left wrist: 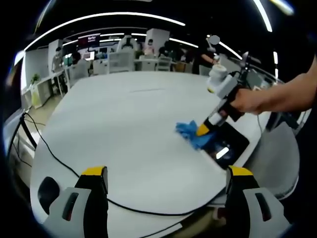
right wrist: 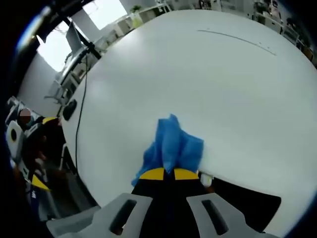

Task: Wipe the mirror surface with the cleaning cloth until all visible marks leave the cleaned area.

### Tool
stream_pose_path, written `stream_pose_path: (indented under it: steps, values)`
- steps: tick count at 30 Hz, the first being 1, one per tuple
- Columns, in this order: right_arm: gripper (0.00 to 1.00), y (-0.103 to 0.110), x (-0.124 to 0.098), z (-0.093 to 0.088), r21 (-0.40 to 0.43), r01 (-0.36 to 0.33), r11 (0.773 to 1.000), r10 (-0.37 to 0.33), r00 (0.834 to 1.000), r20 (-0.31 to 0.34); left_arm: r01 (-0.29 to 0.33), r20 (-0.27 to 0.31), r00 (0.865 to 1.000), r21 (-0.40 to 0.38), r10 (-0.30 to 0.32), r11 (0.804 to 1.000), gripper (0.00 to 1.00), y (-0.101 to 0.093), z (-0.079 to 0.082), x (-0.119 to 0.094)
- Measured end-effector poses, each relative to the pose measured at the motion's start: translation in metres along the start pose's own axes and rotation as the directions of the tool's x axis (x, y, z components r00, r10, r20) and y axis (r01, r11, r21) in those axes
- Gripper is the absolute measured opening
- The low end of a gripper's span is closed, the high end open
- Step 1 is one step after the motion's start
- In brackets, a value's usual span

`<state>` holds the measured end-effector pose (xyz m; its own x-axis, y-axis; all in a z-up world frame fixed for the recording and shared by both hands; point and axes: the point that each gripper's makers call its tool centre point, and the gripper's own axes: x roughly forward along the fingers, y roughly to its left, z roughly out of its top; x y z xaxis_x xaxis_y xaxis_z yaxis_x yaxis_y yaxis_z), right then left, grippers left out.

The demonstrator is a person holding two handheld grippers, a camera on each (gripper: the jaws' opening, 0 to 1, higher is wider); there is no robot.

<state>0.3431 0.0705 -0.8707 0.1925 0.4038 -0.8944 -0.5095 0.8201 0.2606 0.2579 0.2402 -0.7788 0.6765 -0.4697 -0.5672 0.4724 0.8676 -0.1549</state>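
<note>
Cloth [right wrist: 173,146] in right gripper [right wrist: 171,173]

Each gripper, the left gripper [left wrist: 166,181] and the right gripper [right wrist: 170,174], has pale grey jaw bodies with dark slots, capped by yellow-and-black tips.

Bright ceiling strips — soft, bowed edges

An open-plan office: beyond the wide white counter [left wrist: 129,124], ahead of the left hand-held gripper [left wrist: 166,181], stand rows of desks [left wrist: 124,62], long ceiling strip lights [left wrist: 109,20] and a potted plant [left wrist: 35,79].
</note>
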Motion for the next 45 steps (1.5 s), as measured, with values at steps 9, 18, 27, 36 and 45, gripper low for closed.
stream_pose_path:
  steps: [9,18,27,36,45]
  values:
    - [0.00,0.014,-0.008,-0.023,0.015,-0.040,0.999,0.041,0.999,-0.007,-0.001,-0.002,1.000,0.004,0.001,1.000,1.00,0.000,-0.002,0.000]
    - [0.00,0.029,-0.013,-0.043,0.007,-0.075,0.997,0.075,0.997,-0.028,0.006,0.002,1.000,0.009,-0.006,1.000,1.00,-0.004,0.000,0.001]
    - [0.00,0.034,-0.014,-0.050,0.000,-0.095,0.995,0.095,0.995,-0.024,0.009,-0.003,1.000,0.017,-0.009,1.000,1.00,-0.006,-0.002,0.000]
    - [0.00,0.014,-0.023,-0.057,0.034,-0.120,0.992,0.121,0.993,-0.016,0.003,0.003,1.000,0.021,-0.003,1.000,1.00,-0.008,0.004,-0.002]
    - [0.00,-0.032,-0.042,-0.072,0.082,-0.082,0.993,0.082,0.997,0.010,0.004,0.000,1.000,0.026,-0.004,1.000,1.00,-0.011,0.002,-0.002]
